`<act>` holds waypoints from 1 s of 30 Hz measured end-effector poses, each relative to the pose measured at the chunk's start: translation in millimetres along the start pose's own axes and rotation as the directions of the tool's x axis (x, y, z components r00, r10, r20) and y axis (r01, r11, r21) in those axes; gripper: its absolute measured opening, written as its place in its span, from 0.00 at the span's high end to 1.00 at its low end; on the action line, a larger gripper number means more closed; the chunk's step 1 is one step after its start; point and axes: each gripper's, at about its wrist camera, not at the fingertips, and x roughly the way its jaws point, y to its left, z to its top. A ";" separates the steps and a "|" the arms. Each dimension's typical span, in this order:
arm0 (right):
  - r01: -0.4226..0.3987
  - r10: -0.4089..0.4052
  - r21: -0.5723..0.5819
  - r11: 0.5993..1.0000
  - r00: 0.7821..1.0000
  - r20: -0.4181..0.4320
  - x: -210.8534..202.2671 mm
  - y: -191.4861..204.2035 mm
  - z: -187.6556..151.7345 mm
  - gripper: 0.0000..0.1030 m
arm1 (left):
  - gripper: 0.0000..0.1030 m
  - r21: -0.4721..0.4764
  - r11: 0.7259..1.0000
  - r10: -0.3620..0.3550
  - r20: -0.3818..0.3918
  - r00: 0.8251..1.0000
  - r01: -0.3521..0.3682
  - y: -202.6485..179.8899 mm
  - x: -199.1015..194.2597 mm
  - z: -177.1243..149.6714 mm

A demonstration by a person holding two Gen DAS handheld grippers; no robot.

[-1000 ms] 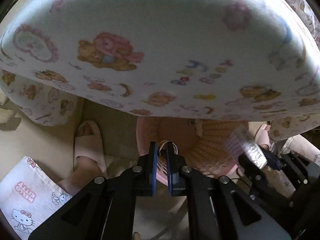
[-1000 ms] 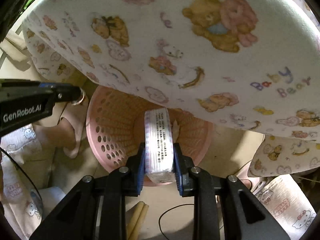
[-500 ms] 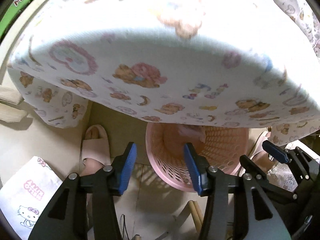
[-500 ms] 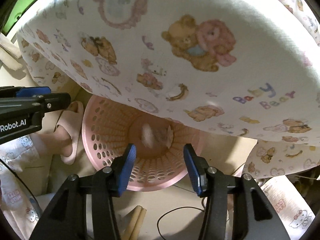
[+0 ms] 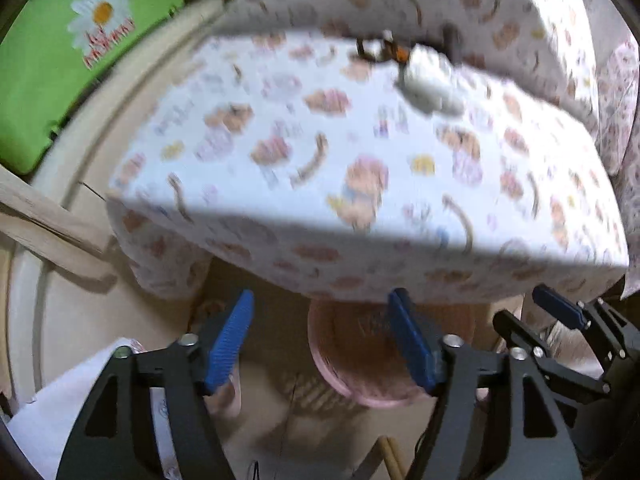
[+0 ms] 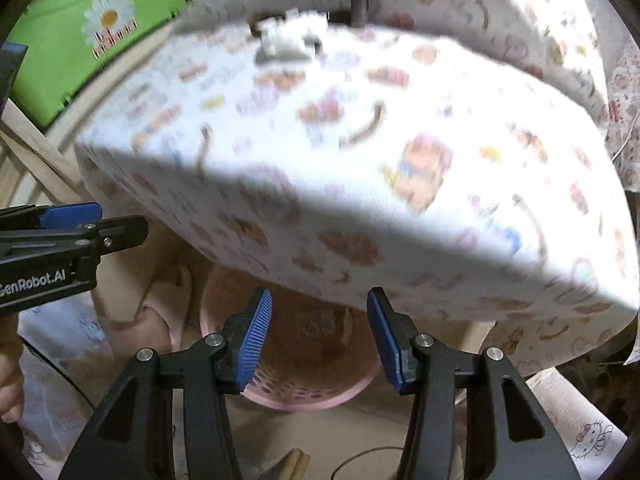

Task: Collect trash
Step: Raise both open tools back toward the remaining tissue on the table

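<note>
Two views look down past a padded tabletop (image 5: 360, 168) covered in a bear-print cloth, its near edge overhanging a beige floor (image 6: 360, 432). A green box with a daisy (image 5: 80, 60) stands at the far left beside pale wooden slats (image 5: 48, 220). On the tabletop's far side lie a few small things (image 6: 288, 40), too blurred to name. Below the overhang stands a pink perforated basket (image 6: 312, 392), partly hidden by the cloth edge, with open floor around it. Inside it lies some pale trash (image 6: 320, 324), blurred. The left hand-held gripper (image 5: 320, 340) hangs spread wide and empty, just left of the basket. The right hand-held gripper (image 6: 316, 336) is likewise spread and empty, directly over the basket's mouth. A pink slipper (image 6: 160, 300) sits left of the basket.
</note>
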 end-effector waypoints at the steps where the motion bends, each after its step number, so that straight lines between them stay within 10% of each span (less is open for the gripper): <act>1: -0.004 0.004 0.002 1.000 1.000 0.010 -3.9 0.1 1.4 0.49 | 0.26 -0.015 1.000 0.007 0.024 1.000 -0.006 2.3 -4.5 1.9; 13: -0.064 0.064 0.002 0.998 0.993 0.095 -38.2 -1.8 10.2 0.48 | 0.26 -0.048 0.999 0.003 0.168 0.986 0.006 6.6 -32.4 24.3; 21: -0.073 0.071 0.006 0.997 0.981 0.182 -61.2 -6.8 20.3 0.48 | 0.23 -0.016 1.000 -0.001 0.337 0.941 0.007 3.2 -69.7 64.4; 30: 0.019 -0.030 0.042 0.999 0.958 0.287 -84.2 -31.3 39.3 0.48 | 0.40 0.046 0.999 -0.028 0.383 0.923 0.011 -7.6 -79.3 92.7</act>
